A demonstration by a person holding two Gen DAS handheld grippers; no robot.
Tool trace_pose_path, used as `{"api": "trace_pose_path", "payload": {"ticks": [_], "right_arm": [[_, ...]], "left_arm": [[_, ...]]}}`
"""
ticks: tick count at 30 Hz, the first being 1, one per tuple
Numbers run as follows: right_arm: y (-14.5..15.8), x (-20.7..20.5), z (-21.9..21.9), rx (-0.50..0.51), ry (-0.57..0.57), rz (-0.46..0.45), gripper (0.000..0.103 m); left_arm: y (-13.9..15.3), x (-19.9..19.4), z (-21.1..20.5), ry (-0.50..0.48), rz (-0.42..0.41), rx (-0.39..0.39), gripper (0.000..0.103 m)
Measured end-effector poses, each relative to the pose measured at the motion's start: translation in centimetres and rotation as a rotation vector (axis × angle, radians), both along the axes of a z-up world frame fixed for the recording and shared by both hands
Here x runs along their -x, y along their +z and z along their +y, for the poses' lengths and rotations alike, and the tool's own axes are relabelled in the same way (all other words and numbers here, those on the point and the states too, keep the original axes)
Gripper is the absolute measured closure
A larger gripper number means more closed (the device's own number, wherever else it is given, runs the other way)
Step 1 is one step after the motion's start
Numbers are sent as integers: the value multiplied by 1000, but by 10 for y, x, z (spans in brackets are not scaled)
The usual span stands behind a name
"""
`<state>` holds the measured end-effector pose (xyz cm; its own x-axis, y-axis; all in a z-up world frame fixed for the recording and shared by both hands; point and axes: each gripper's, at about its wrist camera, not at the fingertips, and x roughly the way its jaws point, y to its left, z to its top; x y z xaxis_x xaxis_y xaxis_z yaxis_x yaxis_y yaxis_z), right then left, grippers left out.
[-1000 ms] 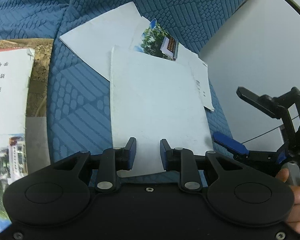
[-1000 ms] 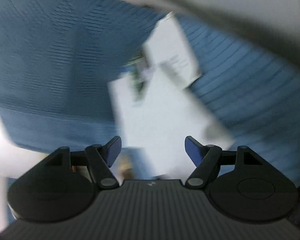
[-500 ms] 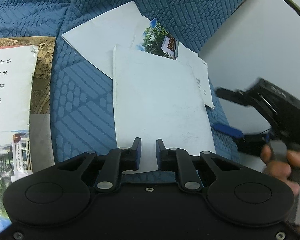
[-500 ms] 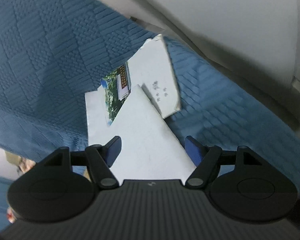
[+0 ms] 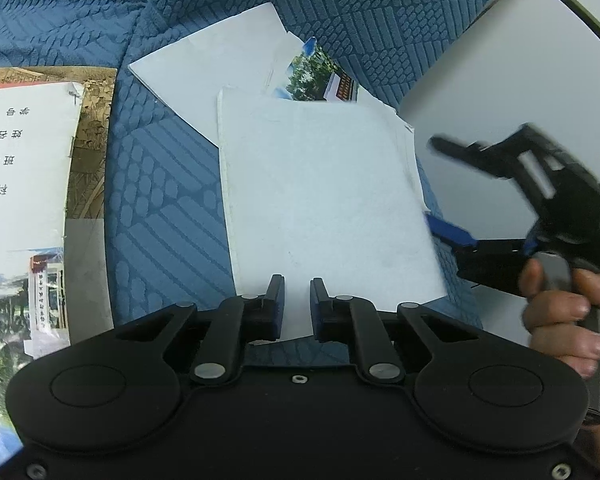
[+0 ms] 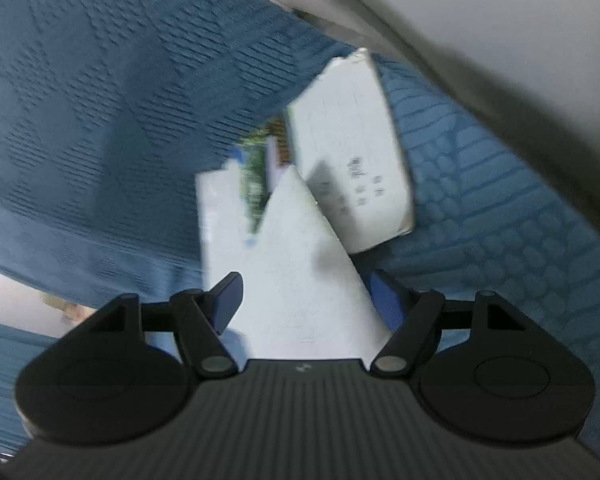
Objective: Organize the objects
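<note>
Blue quilted fabric (image 5: pixel 168 184) covers the surface, with a loose pile of papers and booklets spread over it. On top lies a white booklet (image 5: pixel 320 200), its near edge between the narrow jaws of the left gripper (image 5: pixel 297 300); whether the pads truly pinch the cover cannot be told. The right gripper (image 6: pixel 306 298), carried by the person's hand (image 5: pixel 560 312), stands with its jaws wide, straddling the booklet's side corner and gripping nothing.

If the left grip catches only the top cover, lifting could fan the booklet open or drag the photo card (image 5: pixel 320 80) and the sheets beneath askew. Motion blur smears the right wrist view, so the printing is illegible. A printed booklet (image 5: pixel 24 184) is cut off at the left edge.
</note>
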<state>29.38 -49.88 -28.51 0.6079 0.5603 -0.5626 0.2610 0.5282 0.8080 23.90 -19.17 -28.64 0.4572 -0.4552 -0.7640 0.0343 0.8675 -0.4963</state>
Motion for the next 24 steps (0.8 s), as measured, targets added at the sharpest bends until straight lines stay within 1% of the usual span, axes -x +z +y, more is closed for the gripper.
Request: {"api": "trace_pose_path", "payload": {"ticks": [1,2,4,5,8,10,12,14,16,18,19,20,21,22,24], "right_arm": [[1,3,-1,-44,5,-19,30],[5,10,0,-126,31,-64,30],[6,13,4,-196,65,-73,30],[6,15,6,-208,75,-73,30],[9,24,10,-191,75,-73,30],[8,29,10,-171,53,-63,41],[8,38,12,-127,24,-36,66],[8,46,14,-83,24,-16,82],[10,50,17,-68,47,-14,83],[13,56,19,-26,62,-22,90],[15,58,20,-2,61,-27,90],[15,58,20,12,55,-25,92],[15,57,19,14,50,-22,94],[14,55,19,11,49,-21,94],[15,54,19,14,34,-22,96]], "left_arm": [[0,0,0,0,0,1,91],[0,0,-1,0,1,5,91],[-1,0,0,0,4,14,91],[-1,-1,0,-1,4,14,91],[-2,1,-1,3,1,13,91],[-3,1,0,8,2,20,91],[-3,1,2,14,7,30,91],[-4,0,4,22,16,45,90],[-4,0,6,28,23,59,89],[-4,-1,8,34,36,76,82],[-3,-1,9,37,43,85,79],[-2,-1,10,45,51,96,71],[0,-1,12,57,54,108,64],[3,0,14,68,53,118,63],[11,2,17,75,51,141,55]]}}
